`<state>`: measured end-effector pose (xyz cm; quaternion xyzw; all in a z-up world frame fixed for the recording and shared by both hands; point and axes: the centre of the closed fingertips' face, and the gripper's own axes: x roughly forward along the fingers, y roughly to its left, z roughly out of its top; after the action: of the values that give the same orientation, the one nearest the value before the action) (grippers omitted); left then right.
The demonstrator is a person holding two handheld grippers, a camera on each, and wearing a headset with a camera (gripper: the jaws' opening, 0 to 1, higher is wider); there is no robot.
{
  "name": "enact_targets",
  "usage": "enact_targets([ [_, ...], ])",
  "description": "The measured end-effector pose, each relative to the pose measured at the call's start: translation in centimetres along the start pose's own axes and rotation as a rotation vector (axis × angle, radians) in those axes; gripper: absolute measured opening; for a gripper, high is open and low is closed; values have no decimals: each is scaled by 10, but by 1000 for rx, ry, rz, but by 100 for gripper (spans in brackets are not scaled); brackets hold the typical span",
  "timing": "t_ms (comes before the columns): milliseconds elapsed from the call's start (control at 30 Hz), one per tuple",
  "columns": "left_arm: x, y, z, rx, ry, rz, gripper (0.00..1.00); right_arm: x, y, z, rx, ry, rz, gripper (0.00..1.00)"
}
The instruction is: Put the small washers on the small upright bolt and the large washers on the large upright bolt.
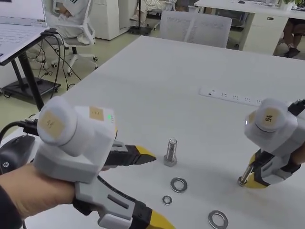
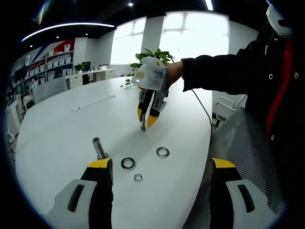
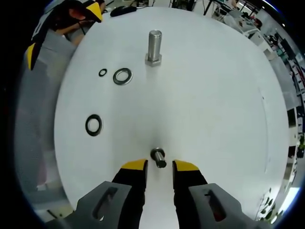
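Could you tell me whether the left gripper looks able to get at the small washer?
Probably yes: the left gripper is open and empty, and the small washer lies uncovered on the table just ahead.

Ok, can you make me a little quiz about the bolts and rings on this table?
1. How many flat silver washers lie on the white table?
2. True or false: a washer already sits on the large silver upright bolt.
3. The small silver upright bolt stands right by the jaw tips of: A) the left gripper, B) the right gripper.
Key: 1. three; 2. false; 3. B.
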<state>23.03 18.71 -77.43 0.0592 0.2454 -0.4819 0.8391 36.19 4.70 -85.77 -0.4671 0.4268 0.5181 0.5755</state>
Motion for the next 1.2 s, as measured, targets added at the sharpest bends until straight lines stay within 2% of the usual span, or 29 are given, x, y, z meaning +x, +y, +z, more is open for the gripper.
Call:
enact_targets([
  [300, 1, 0, 1, 6, -1, -5, 83, -6, 1, -9, 21, 2, -11, 22],
  [700, 1, -1, 4, 16, -10, -6, 83, -8, 13, -21, 39, 14, -9, 22],
  [1200, -2, -3, 8, 31, -20, -2, 83, -11, 35, -14, 22, 2, 6, 23],
])
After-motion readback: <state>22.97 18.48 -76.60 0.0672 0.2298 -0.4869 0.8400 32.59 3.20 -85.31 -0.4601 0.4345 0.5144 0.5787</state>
